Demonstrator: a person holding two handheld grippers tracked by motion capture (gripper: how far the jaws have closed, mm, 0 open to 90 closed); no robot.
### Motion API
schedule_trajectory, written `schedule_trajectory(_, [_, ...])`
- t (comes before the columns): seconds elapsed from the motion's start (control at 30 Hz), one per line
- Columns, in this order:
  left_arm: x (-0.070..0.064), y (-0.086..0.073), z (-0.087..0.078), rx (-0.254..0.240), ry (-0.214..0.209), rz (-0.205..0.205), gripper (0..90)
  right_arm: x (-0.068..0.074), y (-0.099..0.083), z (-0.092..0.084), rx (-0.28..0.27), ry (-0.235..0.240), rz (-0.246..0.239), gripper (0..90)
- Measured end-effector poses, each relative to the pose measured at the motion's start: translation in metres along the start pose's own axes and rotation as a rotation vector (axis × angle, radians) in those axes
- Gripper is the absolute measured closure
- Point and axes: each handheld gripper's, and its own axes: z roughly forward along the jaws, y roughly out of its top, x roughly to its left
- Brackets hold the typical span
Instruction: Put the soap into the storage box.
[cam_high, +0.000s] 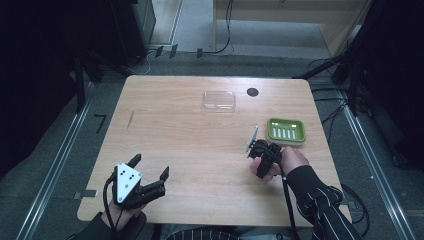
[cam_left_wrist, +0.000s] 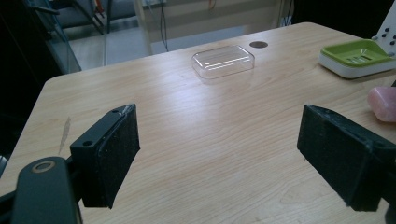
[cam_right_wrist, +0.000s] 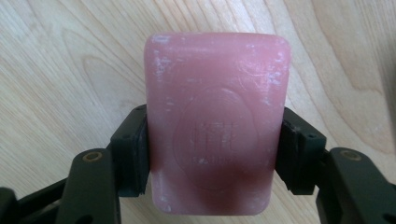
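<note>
High view: right gripper (cam_high: 263, 159) sitting at centre right of the frame, gripped by a hand (cam_high: 292, 159) in a striped sleeve, pointing down at the wooden table (cam_high: 175, 125); jaw state not readable here. Left gripper (cam_high: 148, 175) resting at lower left, jaws standing apart over bare wood. Green soap dish (cam_high: 285, 131) lying just above and right of the right gripper; clear plastic lid (cam_high: 219, 100) lying at upper centre, well apart from both.

Left gripper view: both black pads spreading wide at lower left and lower right, gripping nothing. Clear plastic lid (cam_left_wrist: 224, 61) showing at upper centre, green soap dish (cam_left_wrist: 357, 57) at upper right, edge of pink soap bar (cam_left_wrist: 384, 102) peeking in at right edge.

Right gripper view: pink soap bar (cam_right_wrist: 217, 121) filling frame centre, pads pressing on its two long sides, clamping it above the wood grain; whether touching the table, cannot tell.
</note>
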Motion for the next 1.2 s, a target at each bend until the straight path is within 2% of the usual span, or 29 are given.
schedule_trajectory(0.3, [0.0,0.0,0.0,0.0,0.0,0.0,13.4,-0.009,-0.007,-0.004,0.007,-0.002,-0.004,38.6])
schedule_trajectory(0.73, [0.0,0.0,0.0,-0.001,0.001,-0.002,13.4,-0.022,-0.013,-0.007,0.02,-0.017,-0.042,38.6])
schedule_trajectory(1.2, [0.0,0.0,0.001,0.0,0.003,-0.005,13.4,-0.038,-0.021,-0.015,0.01,-0.021,-0.042,38.7])
